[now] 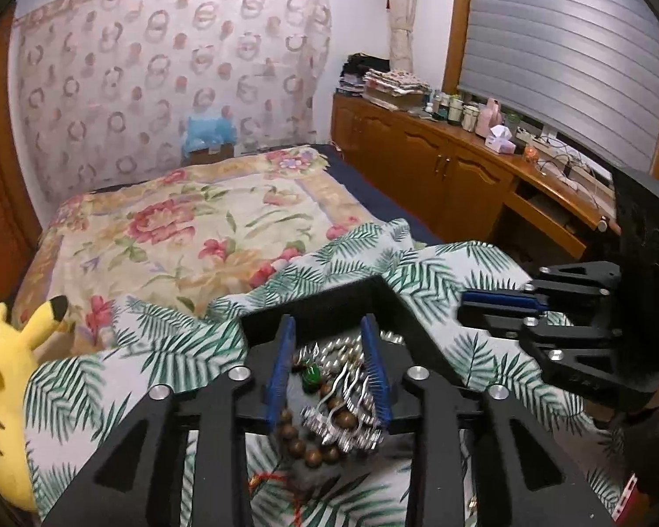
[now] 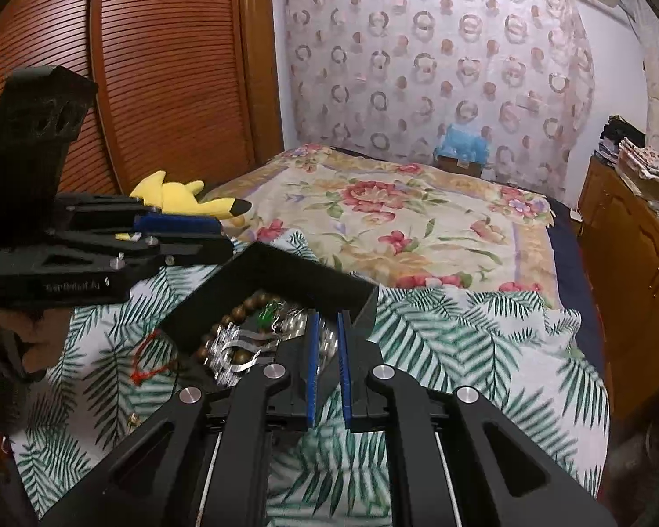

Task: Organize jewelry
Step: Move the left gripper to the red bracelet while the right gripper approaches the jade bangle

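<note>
A black tray (image 1: 329, 298) (image 2: 285, 272) sits on a palm-leaf cloth on the bed. It holds a brown wooden bead bracelet (image 1: 305, 448) (image 2: 237, 307), a silver hair comb (image 1: 342, 399) (image 2: 241, 351), a green stone piece (image 1: 311, 373) (image 2: 266, 314) and silver chain. My left gripper (image 1: 331, 329) is open, its blue pads on either side of the jewelry pile, above it. My right gripper (image 2: 327, 316) has its pads a narrow gap apart over the tray's near corner, with nothing between them. A red cord (image 2: 147, 360) lies on the cloth beside the tray.
A yellow plush toy (image 1: 4, 391) (image 2: 184, 197) lies at the bed's left side. A floral quilt (image 1: 189, 228) covers the far bed. A wooden cabinet (image 1: 452, 175) with clutter runs along the right wall. A wooden wardrobe (image 2: 132, 66) stands left.
</note>
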Motion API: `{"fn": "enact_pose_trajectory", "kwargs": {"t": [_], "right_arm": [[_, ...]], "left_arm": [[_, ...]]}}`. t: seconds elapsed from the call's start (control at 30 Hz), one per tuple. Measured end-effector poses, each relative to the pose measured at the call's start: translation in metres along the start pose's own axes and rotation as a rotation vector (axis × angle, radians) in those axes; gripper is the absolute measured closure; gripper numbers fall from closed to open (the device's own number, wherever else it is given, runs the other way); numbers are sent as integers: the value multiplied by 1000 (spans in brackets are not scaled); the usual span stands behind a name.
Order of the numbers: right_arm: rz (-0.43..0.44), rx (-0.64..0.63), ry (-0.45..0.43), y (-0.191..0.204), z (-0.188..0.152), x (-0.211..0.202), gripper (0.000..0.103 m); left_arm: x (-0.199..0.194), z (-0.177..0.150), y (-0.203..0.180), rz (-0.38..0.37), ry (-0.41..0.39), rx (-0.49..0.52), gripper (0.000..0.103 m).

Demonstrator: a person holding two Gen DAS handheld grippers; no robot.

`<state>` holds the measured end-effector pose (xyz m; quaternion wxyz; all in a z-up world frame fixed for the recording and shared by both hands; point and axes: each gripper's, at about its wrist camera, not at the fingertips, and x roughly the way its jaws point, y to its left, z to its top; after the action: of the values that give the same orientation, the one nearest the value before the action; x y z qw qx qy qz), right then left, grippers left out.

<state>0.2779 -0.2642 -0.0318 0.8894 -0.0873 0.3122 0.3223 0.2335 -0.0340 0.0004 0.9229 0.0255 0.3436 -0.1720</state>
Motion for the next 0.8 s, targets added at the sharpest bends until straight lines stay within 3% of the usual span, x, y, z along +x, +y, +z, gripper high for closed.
{"fn": "enact_pose_trajectory", "kwargs": {"t": [0.1, 0.2, 0.23, 0.37, 0.57, 0.8], "right_arm": [[27, 8, 9, 10, -16, -12, 92], [49, 13, 26, 23, -36, -21, 77], [56, 16, 36, 27, -42, -23, 75], [77, 10, 95, 48, -69, -23, 75], [120, -28, 178, 76, -101, -18, 75], [125, -64, 244, 89, -111, -12, 75]], "left_arm": [[-12, -18, 4, 7, 6, -13, 60], [-22, -38, 8, 34, 21, -17, 56], [-25, -44, 10, 43, 27, -20, 50], [-33, -67, 21, 73, 50, -46, 33], [-27, -97, 39, 110, 111, -83, 30], [-23, -116, 51, 137, 150, -98, 30]]}}
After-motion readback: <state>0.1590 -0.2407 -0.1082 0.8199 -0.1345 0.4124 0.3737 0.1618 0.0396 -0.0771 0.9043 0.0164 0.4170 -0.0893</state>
